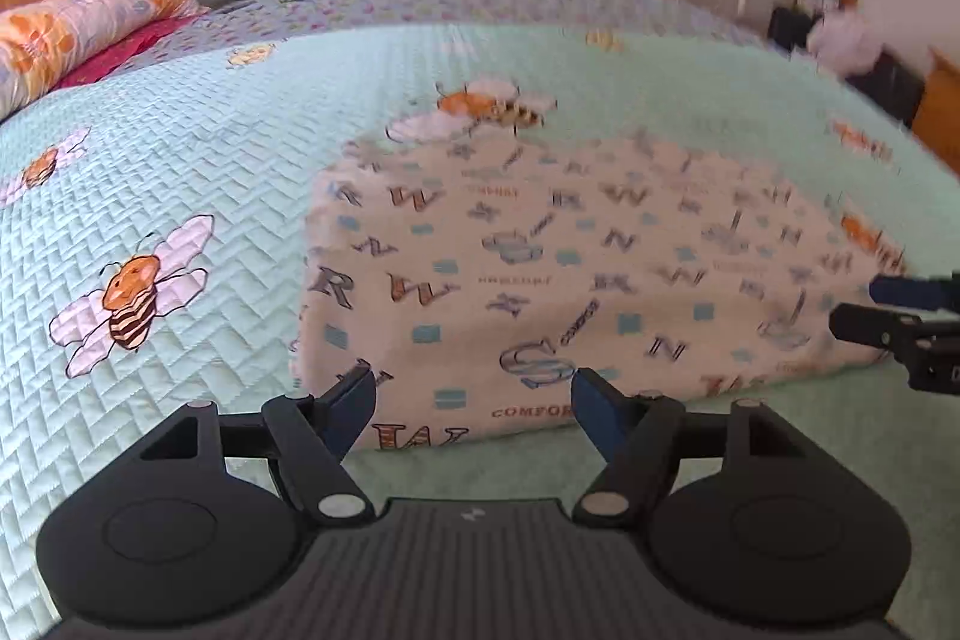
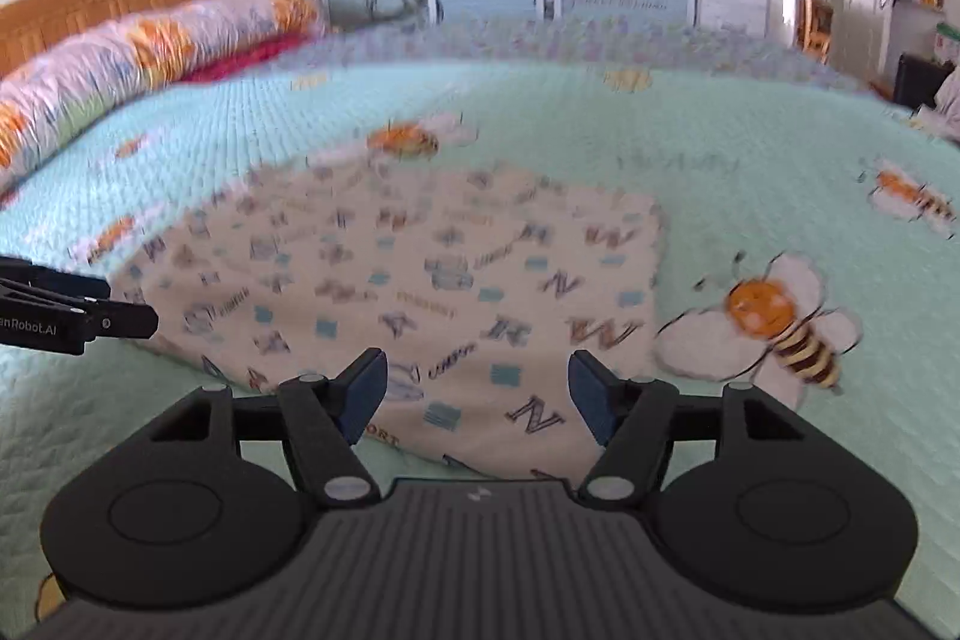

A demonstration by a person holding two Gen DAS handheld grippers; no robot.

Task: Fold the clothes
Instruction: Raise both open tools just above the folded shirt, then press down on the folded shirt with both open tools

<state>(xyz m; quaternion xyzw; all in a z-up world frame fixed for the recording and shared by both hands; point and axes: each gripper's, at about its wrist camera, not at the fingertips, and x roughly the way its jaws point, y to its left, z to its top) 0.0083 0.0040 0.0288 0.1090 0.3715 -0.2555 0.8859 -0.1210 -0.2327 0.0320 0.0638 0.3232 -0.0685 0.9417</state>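
On the left, the left tool (image 1: 473, 409) hangs open and empty just over the near edge of the folded cloth (image 1: 576, 268), a white letter-printed piece lying flat on the green quilted bed (image 1: 198, 148). The cloth looks light, soft and limp, so it will likely sag and slide on itself unless taken by a doubled edge or a corner, pinching all the layers together. On the right, the right tool (image 2: 477, 397) is also open with nothing between its pads, poised above the cloth's near right part.
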